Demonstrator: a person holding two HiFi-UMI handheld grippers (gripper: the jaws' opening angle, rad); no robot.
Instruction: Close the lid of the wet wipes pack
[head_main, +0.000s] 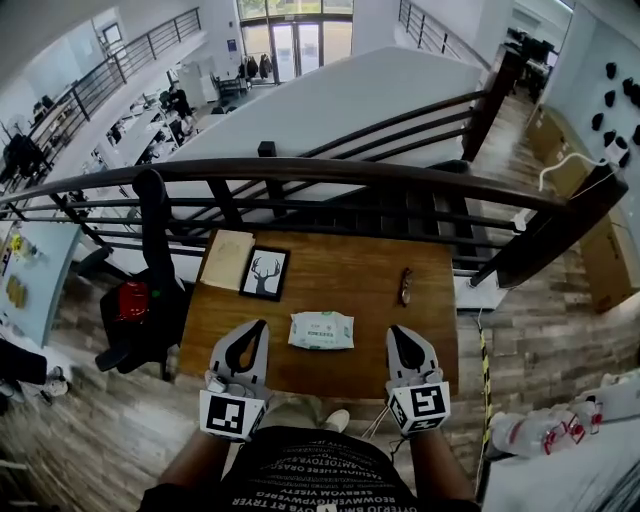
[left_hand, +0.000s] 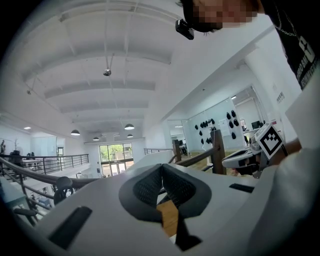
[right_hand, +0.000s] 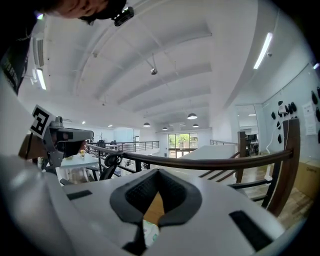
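Left gripper (head_main: 258, 328) closed, empty; wet wipes pack (head_main: 321, 330) flat on the wooden table (head_main: 340, 275) between the 2 grippers, probably light, soft and slide-prone, so press its stiffer lid downward; right gripper (head_main: 397, 332) closed, empty.

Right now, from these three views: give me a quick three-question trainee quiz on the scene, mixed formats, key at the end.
1. True or false: the wet wipes pack lies on the table between the left tongs and the right tongs.
2. What does the framed picture show? A: a deer head. B: a boat. C: a flower.
3. Fill in: both tongs are ___ and hold nothing.
Key: 1 true; 2 A; 3 shut.
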